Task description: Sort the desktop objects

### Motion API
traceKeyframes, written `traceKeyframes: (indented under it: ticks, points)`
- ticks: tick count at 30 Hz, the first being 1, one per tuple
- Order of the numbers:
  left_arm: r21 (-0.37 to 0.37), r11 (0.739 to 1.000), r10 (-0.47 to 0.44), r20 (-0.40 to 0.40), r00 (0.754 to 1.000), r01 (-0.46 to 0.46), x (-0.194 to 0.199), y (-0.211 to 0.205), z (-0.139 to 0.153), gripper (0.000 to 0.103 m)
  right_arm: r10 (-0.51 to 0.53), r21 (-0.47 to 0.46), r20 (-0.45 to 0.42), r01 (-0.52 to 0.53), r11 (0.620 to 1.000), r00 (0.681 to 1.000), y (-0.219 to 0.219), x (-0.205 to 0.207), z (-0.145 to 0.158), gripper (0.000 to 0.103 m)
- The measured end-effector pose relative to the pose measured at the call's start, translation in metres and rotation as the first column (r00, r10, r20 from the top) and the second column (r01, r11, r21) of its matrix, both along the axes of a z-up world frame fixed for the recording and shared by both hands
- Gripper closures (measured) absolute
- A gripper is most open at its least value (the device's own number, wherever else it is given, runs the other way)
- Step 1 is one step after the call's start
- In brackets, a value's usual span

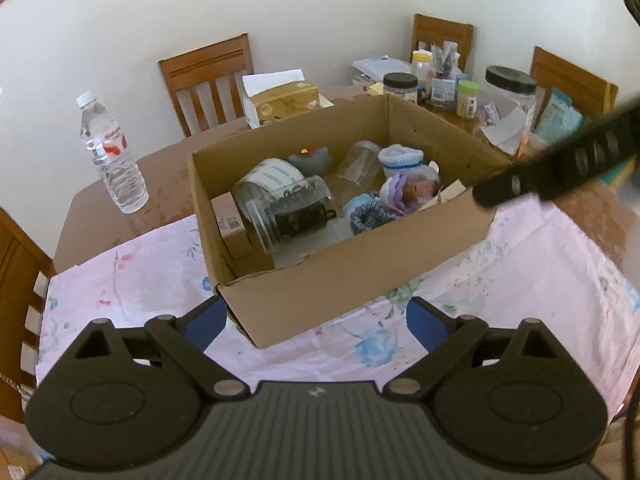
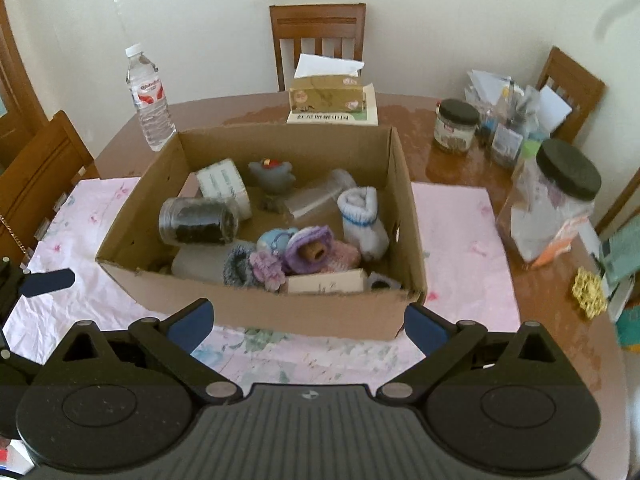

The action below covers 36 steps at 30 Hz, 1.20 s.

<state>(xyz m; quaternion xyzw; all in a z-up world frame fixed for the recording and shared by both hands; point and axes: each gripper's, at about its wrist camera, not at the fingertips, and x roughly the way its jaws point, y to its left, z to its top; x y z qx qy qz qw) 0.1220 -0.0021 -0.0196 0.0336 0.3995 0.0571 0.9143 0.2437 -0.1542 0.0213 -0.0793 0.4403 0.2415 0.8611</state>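
L tongs: my left gripper [image 1: 316, 322] sits w/ jaws spread wide, nothing btwn them; blue pads flank the near corner of the cardboard box [image 1: 320, 292], not touching it.
R tongs: my right gripper [image 2: 310, 326] also wide, jaws opening, empty; the box's near wall fills the gap just beyond the tips.
Cloth: pink floral tablecloth [image 2: 460, 232] under the box, on a brown wooden table [image 2: 560, 312].
Box: open top, long axis runs left-right in the right wrist view; in the left wrist view it's turned corner-on toward me.
Jar in box: clear jar [image 2: 198, 220] w/ dark contents lies on its side at the left, long axis across the box, mouth to the right.
Soft stuff: rolled white sock [image 2: 362, 220] at right, purple knit piece [image 2: 308, 250] mid-front, grey toy [image 2: 272, 176] at back.
Far: water bottle [image 2: 150, 98] upright beyond the box's left back corner; tissue box [image 2: 328, 94] behind, black-lidded jars [image 2: 456, 126] far right.
Hard to see: items at the front of the box partly cut by the near wall; a dark blurred bar [image 1: 560, 160] crosses the box's right corner in the left wrist view, can't tell what part it is.
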Motion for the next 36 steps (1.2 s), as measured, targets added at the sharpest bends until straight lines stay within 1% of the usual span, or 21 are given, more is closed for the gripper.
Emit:
traceKeyframes:
  ticks: [5, 11, 16, 19, 25, 36]
  points:
    - [-0.015, 0.997, 0.072, -0.016, 0.997, -0.073, 0.002, -0.001, 0.009, 0.007, 0.009, 0.014, -0.009, -0.008, 1.000, 1.000, -0.002, -0.011, -0.004, 0.000]
    - [-0.083, 0.985, 0.150, -0.026, 0.988, -0.152, 0.004, -0.001, 0.022, 0.007, 0.024, 0.026, -0.029, -0.023, 0.999, 0.999, -0.008, -0.013, -0.005, 0.000]
    - [-0.092, 0.973, 0.209, -0.038, 0.977, -0.212, 0.005, -0.007, 0.033, 0.007, 0.034, 0.051, -0.024, -0.032, 0.998, 0.999, -0.014, -0.013, 0.001, 0.000]
    - [-0.101, 0.967, 0.231, -0.041, 0.972, -0.234, 0.005, -0.011, 0.037, 0.007, 0.034, 0.060, -0.015, -0.033, 0.998, 0.999, -0.018, -0.014, 0.004, 0.000]
    - [-0.138, 0.950, 0.270, -0.085, 0.959, -0.280, 0.008, -0.017, 0.041, 0.007, 0.038, 0.063, 0.003, -0.038, 0.997, 0.999, -0.027, -0.015, 0.009, 0.000]
    - [-0.159, 0.940, 0.290, -0.099, 0.952, -0.303, 0.006, -0.027, 0.047, 0.007, 0.055, 0.067, 0.025, -0.057, 0.996, 0.998, -0.037, -0.022, 0.020, 0.000]
